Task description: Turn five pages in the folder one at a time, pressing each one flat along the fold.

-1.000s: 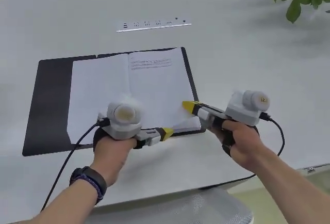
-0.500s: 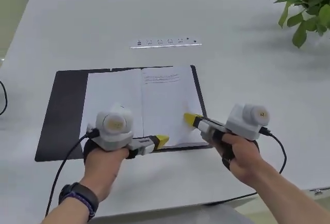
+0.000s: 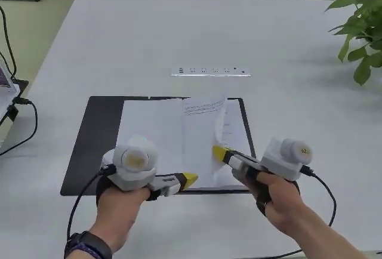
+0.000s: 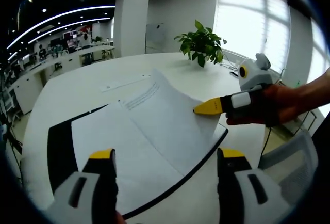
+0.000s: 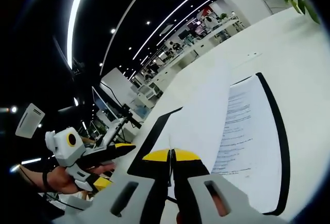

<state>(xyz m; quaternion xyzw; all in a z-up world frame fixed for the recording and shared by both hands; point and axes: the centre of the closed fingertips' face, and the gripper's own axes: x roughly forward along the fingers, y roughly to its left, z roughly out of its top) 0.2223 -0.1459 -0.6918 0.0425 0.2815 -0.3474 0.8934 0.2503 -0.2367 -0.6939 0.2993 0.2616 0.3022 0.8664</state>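
- Your right tongs [image 3: 219, 153] are pinched shut on the lower edge of the page [image 3: 206, 130], holding it raised so it can swing across the fold.
- Your left tongs [image 4: 167, 154] hang spread wide by the near edge of the folder [image 3: 95, 145], likely free to press the sheet flat next.
- That folder lies open on the counter [image 3: 298, 44], its black cover flat beneath the sheets.

left tongs [image 3: 188, 179] / right tongs [image 3: 219, 151]: yellow tips | cables [image 3: 76, 206] black | wristband [image 3: 89, 247] dark
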